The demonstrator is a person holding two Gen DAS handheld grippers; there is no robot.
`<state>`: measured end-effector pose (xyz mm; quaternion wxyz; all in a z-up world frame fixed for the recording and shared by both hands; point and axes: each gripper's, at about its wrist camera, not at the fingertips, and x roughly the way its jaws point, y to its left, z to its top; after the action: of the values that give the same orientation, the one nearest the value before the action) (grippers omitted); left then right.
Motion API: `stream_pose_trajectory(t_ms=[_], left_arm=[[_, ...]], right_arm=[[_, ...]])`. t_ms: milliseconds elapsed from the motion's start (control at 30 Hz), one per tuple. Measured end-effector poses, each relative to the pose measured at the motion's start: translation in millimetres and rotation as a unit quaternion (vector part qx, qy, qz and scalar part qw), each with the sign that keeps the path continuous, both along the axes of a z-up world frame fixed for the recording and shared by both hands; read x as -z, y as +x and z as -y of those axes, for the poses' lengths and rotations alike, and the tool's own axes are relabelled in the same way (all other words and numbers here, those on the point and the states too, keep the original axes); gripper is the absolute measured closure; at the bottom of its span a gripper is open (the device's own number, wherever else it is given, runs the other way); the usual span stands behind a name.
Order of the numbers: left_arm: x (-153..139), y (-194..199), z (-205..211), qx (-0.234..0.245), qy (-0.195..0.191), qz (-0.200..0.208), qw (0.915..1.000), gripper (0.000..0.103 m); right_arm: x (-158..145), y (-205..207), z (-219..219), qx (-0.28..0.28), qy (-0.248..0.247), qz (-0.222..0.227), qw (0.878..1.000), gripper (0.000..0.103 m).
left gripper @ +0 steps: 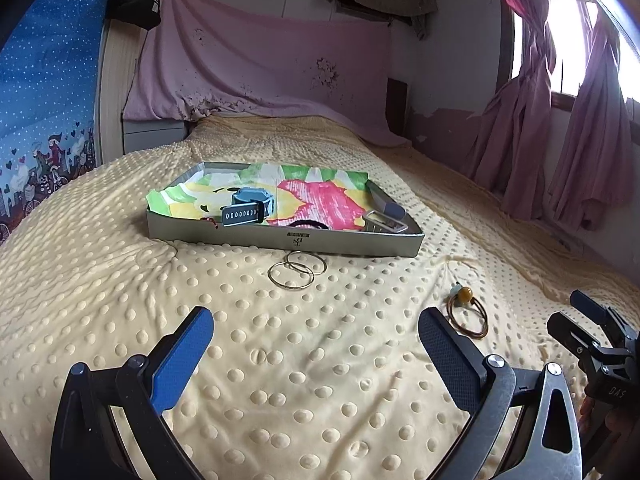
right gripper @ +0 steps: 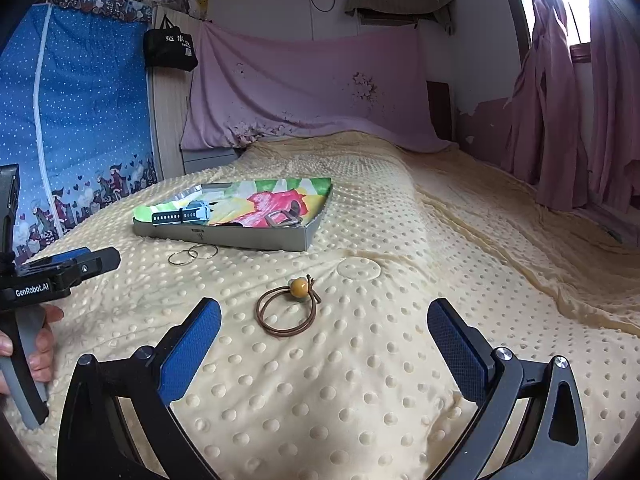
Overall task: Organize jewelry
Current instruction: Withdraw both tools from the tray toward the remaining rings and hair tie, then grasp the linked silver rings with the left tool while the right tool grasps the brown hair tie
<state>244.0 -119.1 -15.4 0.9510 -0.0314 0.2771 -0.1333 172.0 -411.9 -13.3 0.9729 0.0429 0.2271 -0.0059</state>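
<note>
A shallow grey tray (left gripper: 286,240) lined with a colourful cloth lies on the bed; it also shows in the right wrist view (right gripper: 224,236). In it lie a blue-grey watch (left gripper: 250,206) and a metal buckle (left gripper: 385,222). Two thin gold hoops (left gripper: 296,274) lie on the blanket just in front of the tray. A brown cord bracelet with an amber bead (right gripper: 287,308) lies further right, ahead of my right gripper (right gripper: 324,332). Both grippers are open and empty. My left gripper (left gripper: 316,340) is short of the hoops.
The bed is covered with a cream dotted blanket (left gripper: 280,380). A blue fabric wardrobe (right gripper: 72,120) stands at the left. Pink curtains (left gripper: 560,140) hang at the right by the window. A pink sheet drapes the headboard wall.
</note>
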Motion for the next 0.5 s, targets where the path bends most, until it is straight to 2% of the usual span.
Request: stream_pose_trajectory(t_ms=[500], left_arm=[[5, 31, 5, 0.002, 0.012, -0.030, 0.9995, 0.000]], right_arm=[[9, 33, -8, -0.009, 0.006, -0.006, 1.000, 0.001]])
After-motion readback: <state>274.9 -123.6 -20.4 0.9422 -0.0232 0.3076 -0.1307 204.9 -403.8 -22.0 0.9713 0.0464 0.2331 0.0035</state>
